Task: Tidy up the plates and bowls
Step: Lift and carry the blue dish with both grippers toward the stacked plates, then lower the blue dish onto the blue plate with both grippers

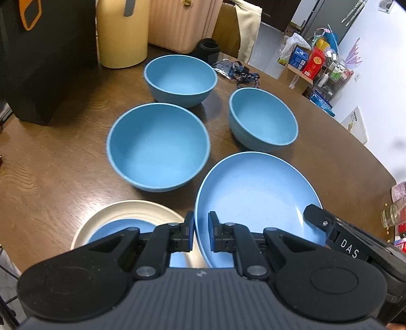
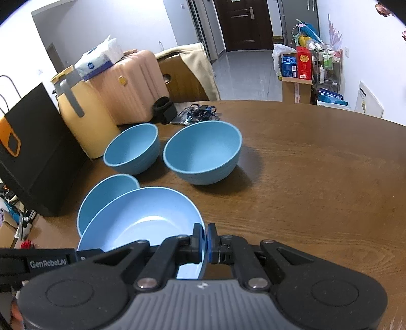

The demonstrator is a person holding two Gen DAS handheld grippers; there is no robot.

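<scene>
A light blue plate (image 1: pixel 256 200) is held tilted above the brown table (image 1: pixel 50 162) by both grippers. Its left rim is straddled by the left gripper (image 1: pixel 201 232), whose pads sit on either side of the edge with a slight gap showing, so a firm clamp there cannot be confirmed. Its right rim (image 2: pixel 203 243) is pinched between the 2 pads of the right gripper (image 2: pixel 206 242), which is closed tight on it; the tip of that gripper is also seen at the plate's far edge in the left wrist view.

Just left of the raised plate, a cream plate (image 1: pixel 127 210) lies flat on the table with a small blue dish (image 1: pixel 121 228) resting inside it.

Beyond the plates, 3 blue bowls stand upright on the table: a near bowl (image 1: pixel 158 147) just beside the raised plate, a far bowl (image 1: pixel 180 78) behind it, and a right bowl (image 1: pixel 262 118). None of the 3 touch each other.

At the back edge of the table, a cream jug (image 1: pixel 121 33) stands beside a black bag (image 1: pixel 43 58), with a pink suitcase (image 1: pixel 182 22) behind and a lanyard (image 1: pixel 241 71) lying near the far bowl.
</scene>
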